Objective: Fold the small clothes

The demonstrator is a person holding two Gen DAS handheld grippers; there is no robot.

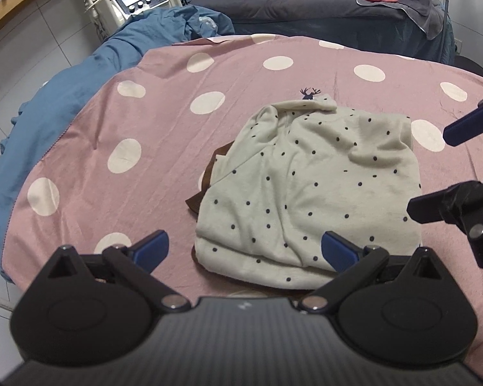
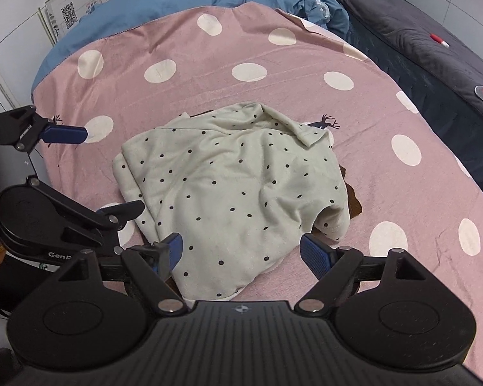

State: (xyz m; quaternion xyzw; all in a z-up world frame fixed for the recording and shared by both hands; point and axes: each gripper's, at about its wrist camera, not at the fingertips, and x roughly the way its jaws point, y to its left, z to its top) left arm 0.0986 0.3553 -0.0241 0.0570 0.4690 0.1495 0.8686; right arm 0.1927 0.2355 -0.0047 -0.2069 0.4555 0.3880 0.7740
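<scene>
Cream garment (image 1: 309, 186) with small dark dots lying folded and rumpled in the middle of a bed covered by a pink sheet (image 1: 164, 103) with large white spots; a brown cloth (image 1: 206, 173) peeks out beneath it. The left tool (image 1: 244, 251) and the right tool (image 2: 241, 251) both hover above the garment's near edge, jaws spread wide and holding nothing.

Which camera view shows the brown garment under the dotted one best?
The left wrist view: the brown garment shows along the dotted garment's left edge. The right wrist view shows only a brown corner at its right.
</scene>
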